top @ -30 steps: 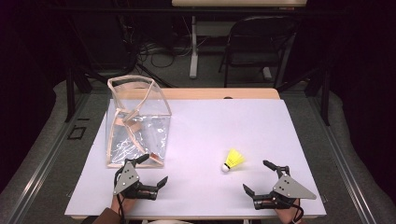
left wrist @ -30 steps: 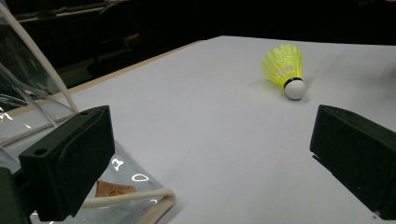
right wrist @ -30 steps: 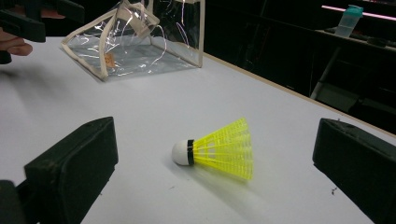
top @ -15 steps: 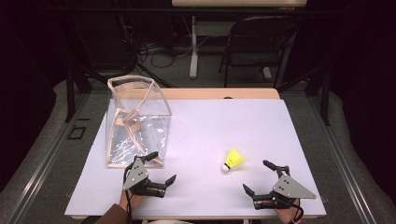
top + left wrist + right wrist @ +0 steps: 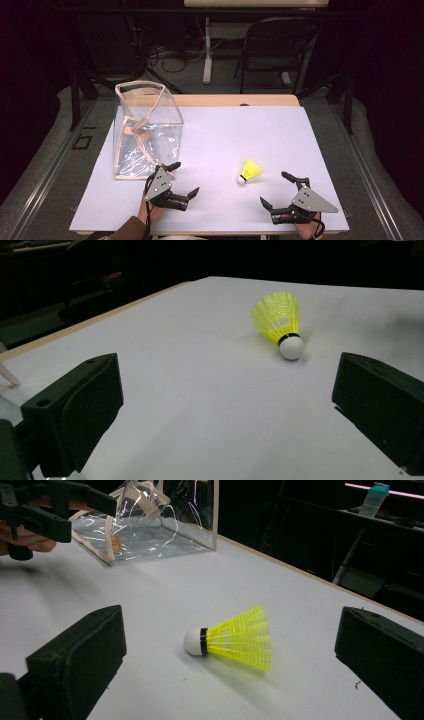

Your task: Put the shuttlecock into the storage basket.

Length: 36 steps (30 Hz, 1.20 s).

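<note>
A yellow shuttlecock (image 5: 249, 171) with a white cork lies on its side on the white table top (image 5: 235, 135), right of centre near the front. In the left gripper view the shuttlecock (image 5: 280, 323) lies ahead, cork toward the camera; in the right gripper view the shuttlecock (image 5: 234, 638) lies close between the jaws' lines. A clear plastic bag (image 5: 145, 131) with beige trim stands open at the left. My left gripper (image 5: 184, 179) is open just in front of the bag. My right gripper (image 5: 276, 188) is open at the front right, apart from the shuttlecock.
The clear bag (image 5: 150, 517) and the other hand's gripper (image 5: 47, 507) appear at the upper left of the right gripper view. Beyond the table's far wooden edge (image 5: 235, 100) stand a folding chair (image 5: 272, 47) and cables on the floor.
My left gripper has moved right and slightly forward along the table's front, away from the bag's corner and toward the shuttlecock. The right gripper and the shuttlecock have stayed put.
</note>
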### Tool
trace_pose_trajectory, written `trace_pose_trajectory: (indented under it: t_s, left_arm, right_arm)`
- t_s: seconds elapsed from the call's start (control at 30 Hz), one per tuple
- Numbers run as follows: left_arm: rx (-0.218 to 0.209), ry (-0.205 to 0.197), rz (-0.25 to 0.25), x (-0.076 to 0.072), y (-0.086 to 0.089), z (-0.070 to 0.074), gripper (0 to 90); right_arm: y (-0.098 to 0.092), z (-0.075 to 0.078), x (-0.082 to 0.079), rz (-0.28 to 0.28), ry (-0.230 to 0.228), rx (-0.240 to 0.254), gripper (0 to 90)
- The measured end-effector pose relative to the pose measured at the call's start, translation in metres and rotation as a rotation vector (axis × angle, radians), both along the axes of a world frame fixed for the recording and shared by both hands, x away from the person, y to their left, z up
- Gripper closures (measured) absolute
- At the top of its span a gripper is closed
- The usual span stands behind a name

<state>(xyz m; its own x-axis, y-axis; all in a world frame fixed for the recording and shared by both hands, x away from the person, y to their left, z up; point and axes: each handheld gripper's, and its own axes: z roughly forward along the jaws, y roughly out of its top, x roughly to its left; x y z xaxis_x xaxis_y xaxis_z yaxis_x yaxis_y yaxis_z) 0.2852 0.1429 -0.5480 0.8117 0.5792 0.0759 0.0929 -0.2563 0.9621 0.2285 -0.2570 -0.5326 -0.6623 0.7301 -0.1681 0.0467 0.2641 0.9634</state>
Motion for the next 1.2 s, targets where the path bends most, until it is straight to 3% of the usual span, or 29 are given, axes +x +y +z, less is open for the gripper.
trace_pose_trajectory:
  t_s: [0.8,1.2]
  left_arm:
    - [0.016,0.024,-0.025,0.009,-0.024,0.000,0.2]
    - [0.026,0.056,-0.041,0.015,-0.038,0.004,0.1]
  right_arm:
    - [0.000,0.000,0.000,-0.002,0.004,-0.004,0.0]
    - [0.000,0.000,0.000,-0.003,0.006,-0.004,0.0]
